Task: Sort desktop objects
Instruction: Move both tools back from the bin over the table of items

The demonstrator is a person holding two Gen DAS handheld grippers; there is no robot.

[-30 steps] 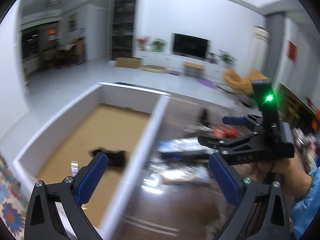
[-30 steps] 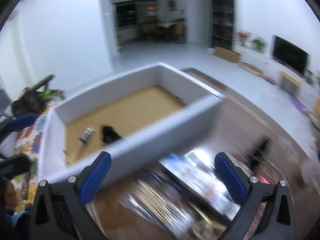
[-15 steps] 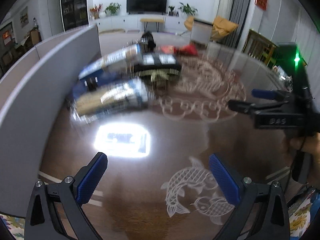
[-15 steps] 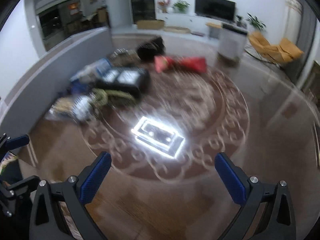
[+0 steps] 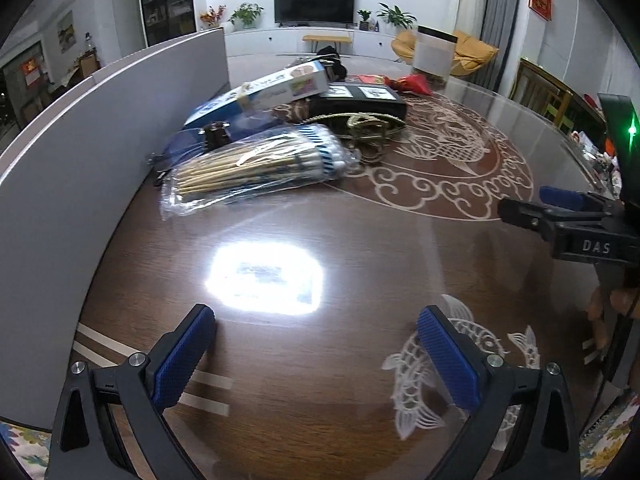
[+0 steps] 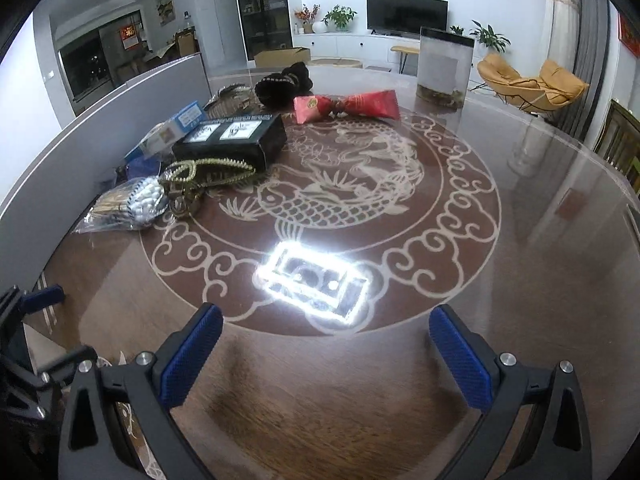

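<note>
A heap of objects lies on the dark round table [image 5: 360,264] beside the grey wall of a box [image 5: 80,128]. It includes a clear bag of cotton swabs [image 5: 256,164] [image 6: 132,204], a blue-white carton [image 5: 264,92] [image 6: 172,128], a black box [image 5: 360,100] [image 6: 232,140], a gold chain [image 6: 208,172], a red packet [image 6: 348,106] and a black fuzzy item [image 6: 284,84]. My left gripper [image 5: 316,340] is open and empty over bare table, short of the swab bag. My right gripper [image 6: 328,340] is open and empty too, and shows at the right edge of the left wrist view [image 5: 560,208].
The grey box wall [image 6: 92,132] runs along the left side of the table. A tall clear container with a dark lid [image 6: 444,68] stands at the far edge. A bright lamp reflection [image 6: 312,280] glares on the glossy tabletop. A hand [image 5: 608,312] holds the right gripper.
Both grippers have swung away from over the open box, dropped to low over the tabletop and now face the heap. They stayed open and empty.
</note>
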